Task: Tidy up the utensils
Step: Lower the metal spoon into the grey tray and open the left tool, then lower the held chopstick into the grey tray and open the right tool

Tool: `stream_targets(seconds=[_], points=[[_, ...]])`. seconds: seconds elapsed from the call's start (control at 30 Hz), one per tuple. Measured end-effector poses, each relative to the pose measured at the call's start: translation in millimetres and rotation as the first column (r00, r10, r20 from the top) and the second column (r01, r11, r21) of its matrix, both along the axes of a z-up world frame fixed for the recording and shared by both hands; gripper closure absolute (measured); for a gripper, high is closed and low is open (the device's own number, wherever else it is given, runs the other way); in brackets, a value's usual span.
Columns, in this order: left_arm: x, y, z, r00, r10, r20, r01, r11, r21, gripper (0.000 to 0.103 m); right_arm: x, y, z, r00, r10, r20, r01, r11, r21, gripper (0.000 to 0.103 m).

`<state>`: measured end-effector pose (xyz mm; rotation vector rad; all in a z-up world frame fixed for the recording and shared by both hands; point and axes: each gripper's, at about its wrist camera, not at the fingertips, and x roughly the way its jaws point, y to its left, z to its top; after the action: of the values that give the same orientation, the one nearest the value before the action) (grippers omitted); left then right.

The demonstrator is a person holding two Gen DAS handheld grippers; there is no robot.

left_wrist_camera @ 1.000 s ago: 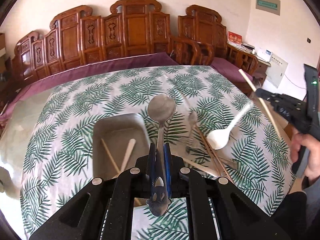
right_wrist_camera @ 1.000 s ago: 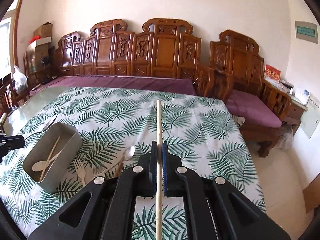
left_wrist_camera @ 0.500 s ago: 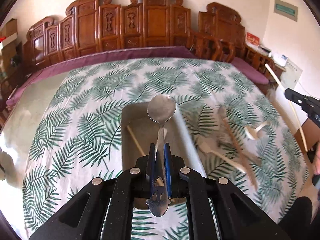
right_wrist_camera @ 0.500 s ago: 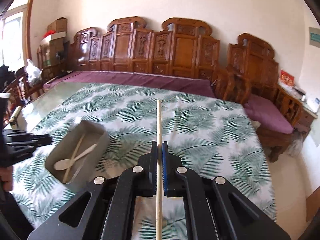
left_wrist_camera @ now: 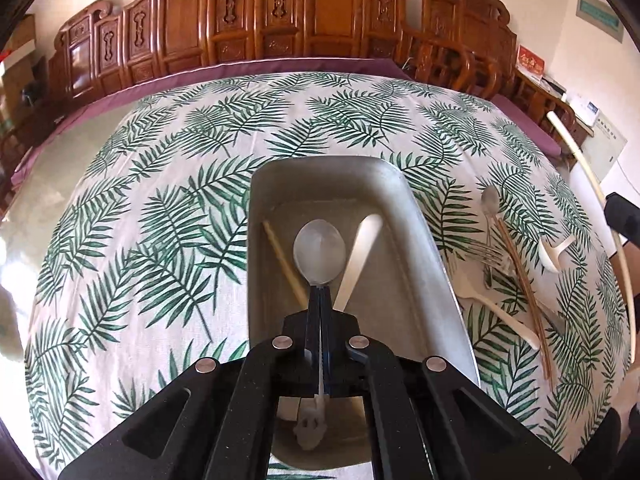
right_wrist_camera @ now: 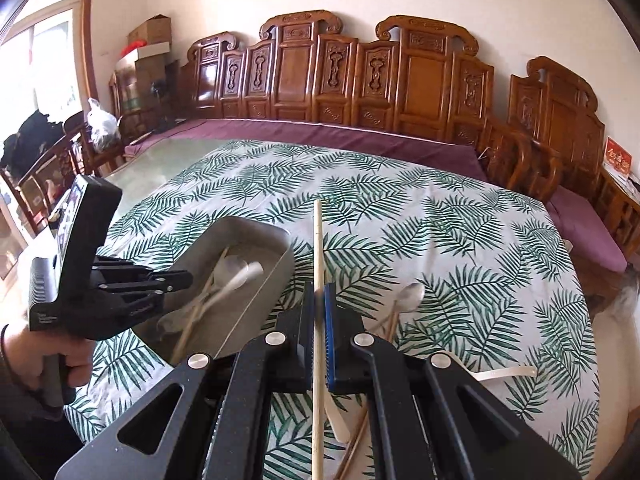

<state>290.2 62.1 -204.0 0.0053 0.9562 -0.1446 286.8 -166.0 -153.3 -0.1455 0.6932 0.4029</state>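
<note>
My left gripper (left_wrist_camera: 320,300) is shut on a metal spoon (left_wrist_camera: 319,251) and holds it over the grey metal tray (left_wrist_camera: 424,240). A wooden chopstick (left_wrist_camera: 284,266) and a cream plastic spoon (left_wrist_camera: 358,258) lie in the tray. My right gripper (right_wrist_camera: 319,300) is shut on a pale chopstick (right_wrist_camera: 318,240), held just right of the tray (right_wrist_camera: 264,292) above the table. The left gripper (right_wrist_camera: 120,288) shows at the left in the right wrist view.
Loose utensils lie right of the tray on the palm-leaf tablecloth (left_wrist_camera: 160,220): a metal spoon (left_wrist_camera: 490,202), a fork (left_wrist_camera: 486,254), brown chopsticks (left_wrist_camera: 524,296), a plastic fork (left_wrist_camera: 492,308), a white spoon (left_wrist_camera: 554,254). Carved wooden benches (right_wrist_camera: 360,80) stand behind the table.
My left gripper has moved forward and down with the spoon, now over the tray's inside. My right gripper with the chopstick has moved left, closer to the tray.
</note>
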Motion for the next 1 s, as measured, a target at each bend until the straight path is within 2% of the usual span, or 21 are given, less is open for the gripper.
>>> stream_targets(seconds=[0.23,0.4,0.73,0.83,1.0], points=[[-2,5,7,1.000,-0.001,0.020,0.002,1.000,-0.029,0.103,0,10,-3,1.000,0.018,-0.024,-0.018,1.000,0.020,0.097],[-10,17,22,0.998,0.011,0.067,-0.009,0.999,-0.033,0.103,0,33,-7,0.998,0.057,-0.040,-0.056,0.998,0.037,0.097],[-15,42,35,0.993,0.050,0.103,-0.045,0.998,-0.045,0.103,21,78,-22,0.988,0.116,-0.104,-0.106,0.989,0.099,0.097],[-15,52,37,0.992,0.069,0.108,-0.064,0.996,-0.055,0.097,28,88,-28,0.985,0.124,-0.120,-0.110,0.987,0.113,0.097],[-17,69,40,0.987,0.103,0.120,-0.095,0.993,-0.073,0.076,37,104,-31,0.983,0.126,-0.130,-0.110,0.986,0.125,0.097]])
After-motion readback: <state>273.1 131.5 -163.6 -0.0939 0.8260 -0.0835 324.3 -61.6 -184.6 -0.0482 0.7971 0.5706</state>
